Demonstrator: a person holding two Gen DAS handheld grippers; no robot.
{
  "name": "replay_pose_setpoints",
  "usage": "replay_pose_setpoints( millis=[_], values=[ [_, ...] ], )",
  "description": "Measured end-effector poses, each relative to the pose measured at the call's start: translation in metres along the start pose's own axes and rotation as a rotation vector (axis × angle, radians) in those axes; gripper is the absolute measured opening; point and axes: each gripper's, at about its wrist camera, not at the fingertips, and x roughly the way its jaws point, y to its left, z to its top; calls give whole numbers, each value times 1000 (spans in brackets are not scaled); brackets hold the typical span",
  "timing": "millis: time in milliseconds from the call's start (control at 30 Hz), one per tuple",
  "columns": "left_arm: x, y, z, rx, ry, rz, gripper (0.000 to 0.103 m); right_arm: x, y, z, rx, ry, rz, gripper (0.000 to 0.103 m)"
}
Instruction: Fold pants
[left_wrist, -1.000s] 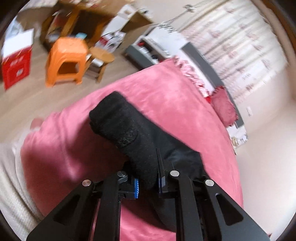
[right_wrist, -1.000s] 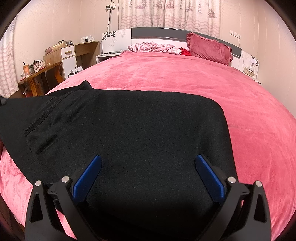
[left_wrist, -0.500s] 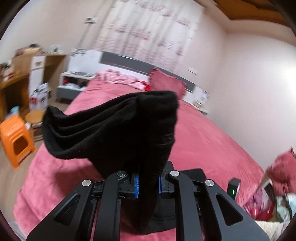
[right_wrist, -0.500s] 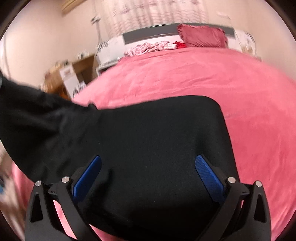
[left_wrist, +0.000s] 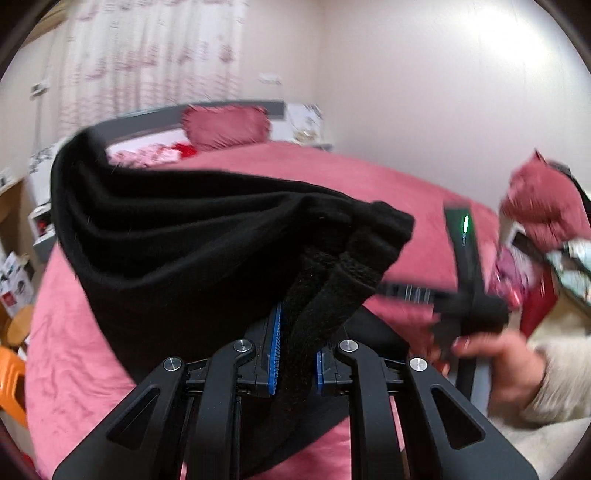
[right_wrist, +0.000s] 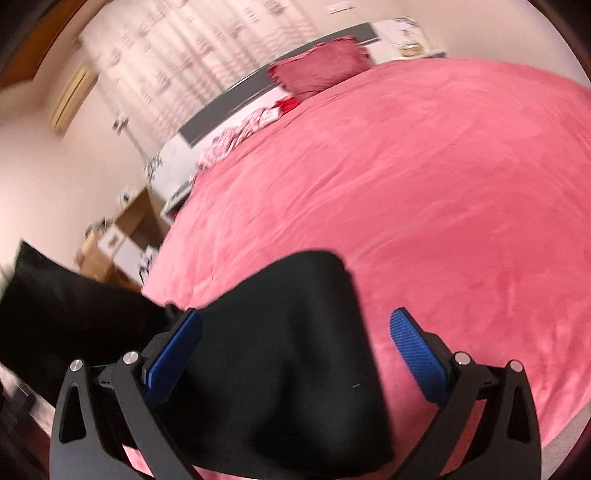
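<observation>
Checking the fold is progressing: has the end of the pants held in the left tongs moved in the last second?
Yes. The pants, clamped in the left tongs, swung from the bed's foot up toward the headboard and pillow.

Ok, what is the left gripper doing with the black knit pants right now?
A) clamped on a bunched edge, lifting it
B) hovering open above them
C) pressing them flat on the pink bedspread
A: the left gripper is shut on a bunched edge of the black knit pants, raised above the pink bedspread.
</observation>
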Motion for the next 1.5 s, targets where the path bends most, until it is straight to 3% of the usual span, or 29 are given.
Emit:
replay_pose_setpoints(
  millis=[167,400,500,567,633,733,833,900,1000,1067,1167,1233,1333,1500],
  values=[
    [56,-35,-17,113,120,-13,13,-22,-19,11,55,-49,17,101],
    [96,-56,-51,215,226,-27,13,-23,-16,11,53,-13,91,101],
    [92,-59,-66,261,219,-16,22,-16,-9,5,25,30,113,101],
    [86,-59,-66,263,212,-50,30,-12,-1,1,-2,51,115,101],
    [78,-54,-66,236,210,-113,44,-9,4,-2,-28,69,120,101],
    [67,-46,-63,161,197,-174,45,-5,11,-6,-58,94,135,101],
    [52,-14,-53,8,135,-167,45,0,14,-7,-71,112,148,101],
    [40,14,-45,-97,71,-114,45,3,16,-7,-76,125,162,101],
    [31,63,-38,-242,1,65,60,8,20,-6,-79,144,200,101],
    [31,90,-43,-336,10,164,60,11,22,-6,-81,163,223,101],
    [38,132,-62,-477,66,232,60,10,15,-1,-25,184,253,101],
    [51,146,-72,-507,131,242,60,2,10,4,13,186,303,101],
    [58,142,-81,-497,134,218,60,-5,16,4,-27,189,316,101],
    [52,127,-90,-433,143,175,62,23,25,-12,-79,288,201,101]
  ],
)
